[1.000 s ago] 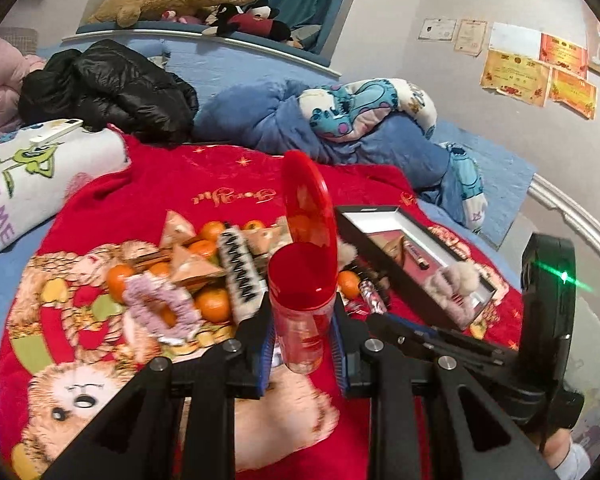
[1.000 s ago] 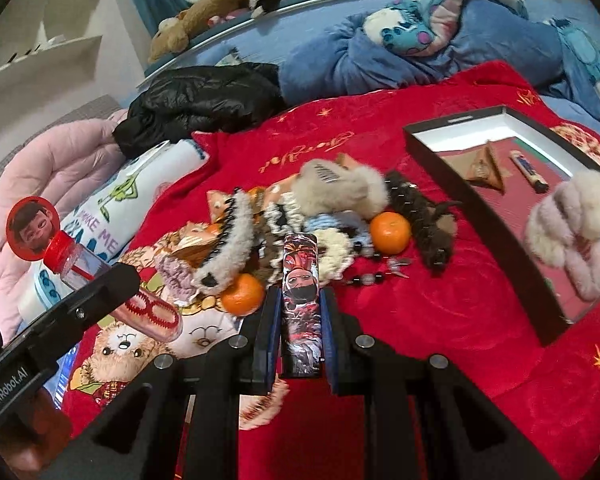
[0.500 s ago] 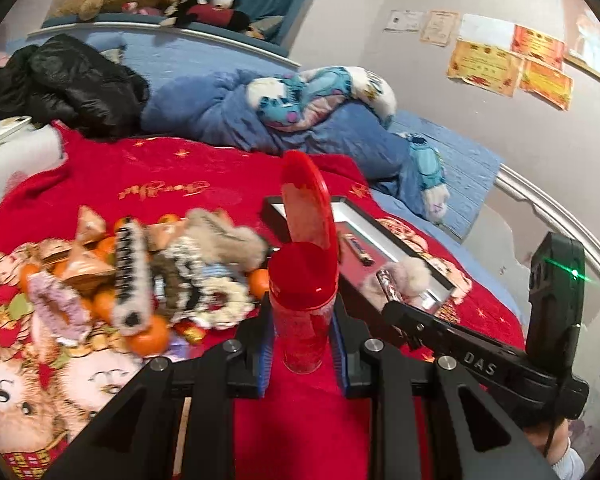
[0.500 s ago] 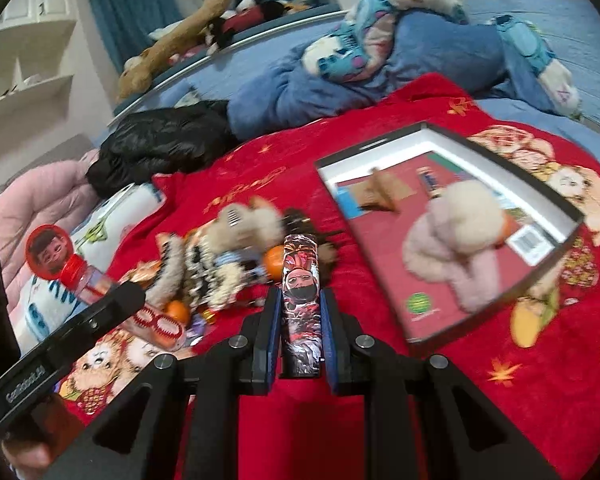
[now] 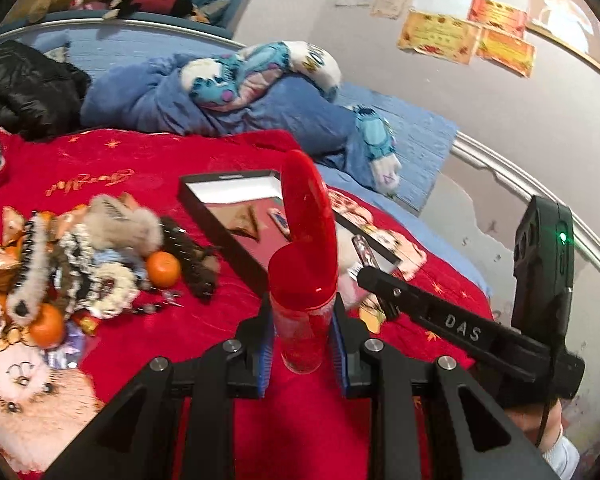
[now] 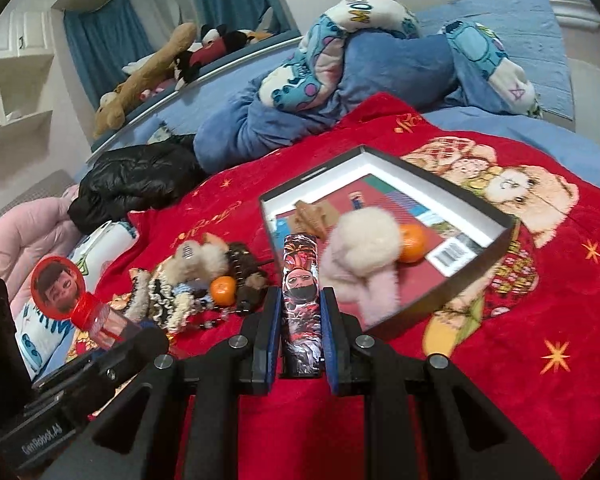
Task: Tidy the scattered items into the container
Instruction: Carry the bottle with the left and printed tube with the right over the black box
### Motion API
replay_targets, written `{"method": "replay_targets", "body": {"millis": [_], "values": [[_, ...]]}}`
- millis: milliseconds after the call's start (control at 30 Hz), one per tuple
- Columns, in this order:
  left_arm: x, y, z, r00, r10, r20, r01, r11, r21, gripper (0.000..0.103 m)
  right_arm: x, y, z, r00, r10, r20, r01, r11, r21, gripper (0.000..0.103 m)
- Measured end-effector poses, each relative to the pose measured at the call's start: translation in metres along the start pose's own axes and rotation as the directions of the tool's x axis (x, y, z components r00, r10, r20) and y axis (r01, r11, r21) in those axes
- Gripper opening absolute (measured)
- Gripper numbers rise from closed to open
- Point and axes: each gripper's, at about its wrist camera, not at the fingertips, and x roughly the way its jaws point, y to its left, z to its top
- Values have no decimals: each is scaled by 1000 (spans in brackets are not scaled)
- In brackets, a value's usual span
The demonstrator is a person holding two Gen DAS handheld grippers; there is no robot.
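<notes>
My left gripper (image 5: 303, 344) is shut on a red-capped clear bottle (image 5: 303, 280) with a round red disc on top, held above the red blanket. The bottle also shows in the right wrist view (image 6: 96, 316). My right gripper (image 6: 300, 336) is shut on a printed stick-shaped pack (image 6: 301, 300), just before the near corner of the black shallow box (image 6: 475, 200). The box holds a pink fluffy scrunchie (image 6: 363, 252), an orange (image 6: 411, 242), a brown triangular packet (image 6: 311, 220) and a small item. The box also shows in the left wrist view (image 5: 220, 216).
A pile of scrunchies, hair clips, oranges and packets (image 5: 80, 256) lies left of the box on the red blanket (image 6: 539, 320). Blue bedding with a plush pillow (image 5: 260, 92) and a black jacket (image 6: 136, 180) lie behind. The wall is to the right.
Both grippers have moved right toward the box, each keeping its item. The box has grown larger and nearer in the right wrist view.
</notes>
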Motion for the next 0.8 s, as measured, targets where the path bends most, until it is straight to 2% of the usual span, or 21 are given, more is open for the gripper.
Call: {"method": "replay_targets", "body": {"millis": [333, 433, 533, 700, 800], "values": [[22, -38, -4, 994, -103, -40, 106, 992, 68, 26, -16, -45, 6, 999, -32, 27, 30, 997, 71, 19], [27, -47, -1, 992, -121, -40, 124, 989, 83, 26, -19, -54, 11, 991, -116, 71, 113, 993, 43, 19], [34, -53, 2, 993, -107, -49, 112, 990, 91, 26, -15, -69, 16, 994, -85, 71, 79, 993, 89, 19], [36, -51, 13, 988, -139, -69, 142, 989, 46, 26, -9, -74, 20, 997, -61, 54, 56, 994, 91, 19], [38, -51, 23, 993, -90, -79, 97, 992, 80, 26, -6, -72, 25, 998, -41, 46, 38, 996, 78, 19]]}}
